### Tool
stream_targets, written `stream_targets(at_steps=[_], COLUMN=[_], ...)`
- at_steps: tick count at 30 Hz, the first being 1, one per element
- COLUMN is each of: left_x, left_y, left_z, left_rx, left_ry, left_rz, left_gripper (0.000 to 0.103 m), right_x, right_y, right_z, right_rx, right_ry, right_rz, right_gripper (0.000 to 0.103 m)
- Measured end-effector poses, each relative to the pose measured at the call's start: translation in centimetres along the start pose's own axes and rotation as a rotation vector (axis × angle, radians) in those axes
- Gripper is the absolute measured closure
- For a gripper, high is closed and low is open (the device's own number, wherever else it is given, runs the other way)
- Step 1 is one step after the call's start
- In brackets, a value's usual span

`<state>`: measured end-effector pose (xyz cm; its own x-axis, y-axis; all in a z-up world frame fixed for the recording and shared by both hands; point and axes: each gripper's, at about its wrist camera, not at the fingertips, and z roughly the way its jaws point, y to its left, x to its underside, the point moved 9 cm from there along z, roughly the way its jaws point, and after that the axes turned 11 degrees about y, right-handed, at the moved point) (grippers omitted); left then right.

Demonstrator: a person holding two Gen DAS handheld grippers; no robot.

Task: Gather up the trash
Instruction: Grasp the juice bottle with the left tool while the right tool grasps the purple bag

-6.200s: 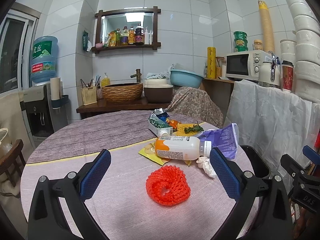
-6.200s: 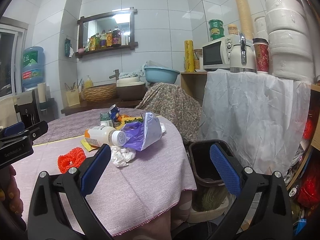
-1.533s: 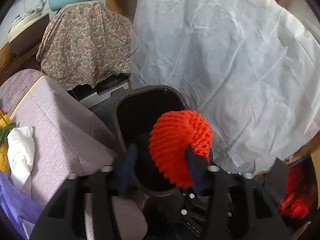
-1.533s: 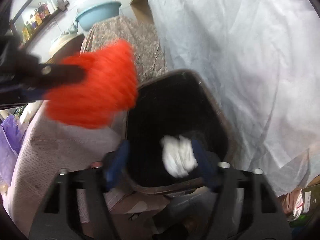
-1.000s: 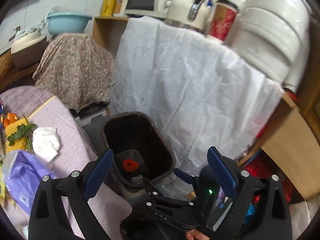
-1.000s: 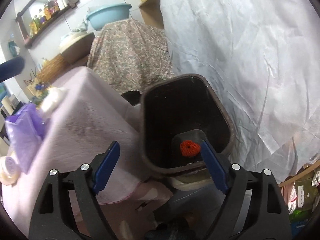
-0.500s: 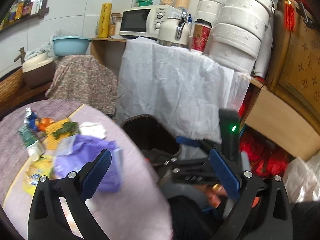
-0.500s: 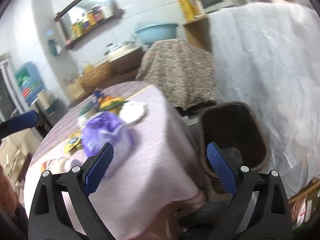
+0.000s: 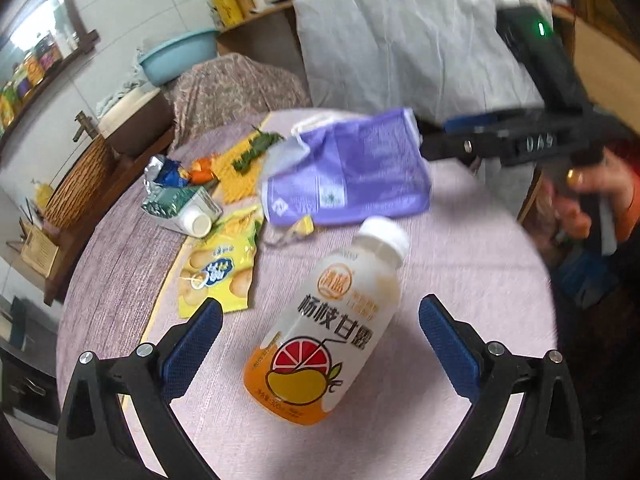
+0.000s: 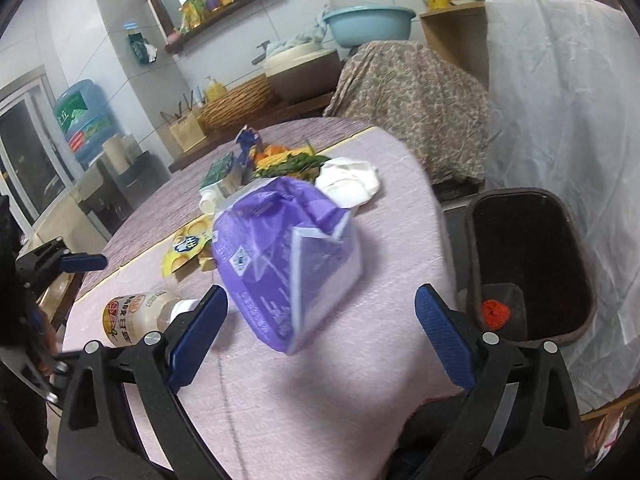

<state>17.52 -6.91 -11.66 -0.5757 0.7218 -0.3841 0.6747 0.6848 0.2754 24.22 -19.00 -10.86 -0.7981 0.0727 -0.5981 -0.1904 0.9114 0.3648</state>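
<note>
My left gripper (image 9: 320,340) is open and empty, its fingers on either side of an orange-and-white drink bottle (image 9: 332,332) lying on the purple tablecloth (image 9: 460,280). My right gripper (image 10: 320,332) is open and empty, just in front of a purple plastic bag (image 10: 286,248). The bag also shows in the left wrist view (image 9: 348,176), with the right gripper beyond it. The bottle lies to the left in the right wrist view (image 10: 140,316). The dark trash bin (image 10: 528,264) stands beside the table with the red foam net (image 10: 495,313) inside.
More trash lies on the table: a yellow snack packet (image 9: 220,268), a green carton (image 9: 180,208), a foil wrapper (image 9: 164,172), vegetable scraps (image 9: 256,148) and white tissue (image 10: 348,182). A white-draped counter (image 10: 560,100) stands behind the bin.
Both grippers dropped the net and the tissue into the bin, opened, and swung back over the table. The left is now around the bottle and the right is at the purple bag.
</note>
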Motion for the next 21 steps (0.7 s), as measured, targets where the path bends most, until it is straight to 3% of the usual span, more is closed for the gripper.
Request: stream_targets(at_steps=[2, 10, 12, 14, 18, 21], left_x=[0.1, 0.5, 0.7, 0.9, 1.1, 0.9], left_y=[0.1, 0.0, -0.4, -0.8, -1.2, -1.4], left_z=[1.0, 3.0, 3.3, 3.6, 3.7, 3.4], left_rx=[-0.002, -0.019, -0.021, -0.022, -0.044, -0.032], left_ry=[0.028, 0.089, 0.105, 0.12, 0.124, 0.115], left_rz=[0.031, 0.107, 0.128, 0.146, 0.173, 0.16], left_gripper=[0.006, 0.009, 0.019, 0.026, 0.034, 0.04], right_x=[-0.2, 0.2, 0.6, 0.7, 1.0, 1.2], right_y=[0.6, 1.4, 1.2, 1.1, 1.2, 1.4], right_z=[1.1, 4.3, 4.8, 4.9, 5.0, 4.6], right_rx=[0.001, 0.01, 0.009, 0.01, -0.025, -0.021], right_ry=[0.019, 0.1, 0.123, 0.122, 0.141, 0.125], right_rz=[0.0, 0.024, 0.028, 0.031, 0.035, 0.016], right_gripper=[0.01, 0.042, 0.056, 0.061, 0.08, 0.086])
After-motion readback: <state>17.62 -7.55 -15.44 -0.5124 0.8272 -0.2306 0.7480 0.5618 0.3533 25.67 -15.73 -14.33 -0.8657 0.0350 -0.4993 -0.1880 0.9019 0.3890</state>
